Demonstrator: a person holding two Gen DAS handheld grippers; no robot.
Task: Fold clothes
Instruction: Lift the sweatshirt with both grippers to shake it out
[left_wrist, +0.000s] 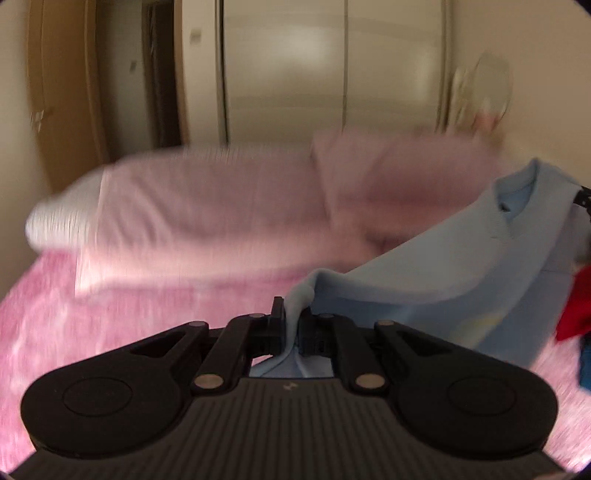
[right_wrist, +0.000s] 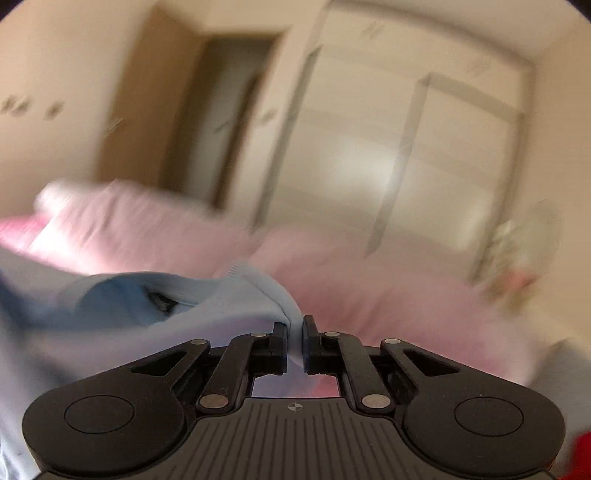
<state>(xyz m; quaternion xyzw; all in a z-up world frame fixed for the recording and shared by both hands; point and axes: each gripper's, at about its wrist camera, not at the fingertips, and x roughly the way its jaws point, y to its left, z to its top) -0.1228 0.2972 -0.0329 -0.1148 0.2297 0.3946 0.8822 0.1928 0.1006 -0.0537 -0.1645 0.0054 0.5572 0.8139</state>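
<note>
Soft matt light-blue cloth garment (left_wrist: 424, 273), fuzzy pink bedspread (left_wrist: 129, 317), matt black plastic fingers (left_wrist: 277, 325), glossy wardrobe doors (left_wrist: 288, 70)

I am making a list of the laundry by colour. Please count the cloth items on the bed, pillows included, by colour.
Light blue: 1, the garment held in both jaws
Red: 1, the cloth at the right edge
Pink: 2, the pillows
Total: 4
</note>
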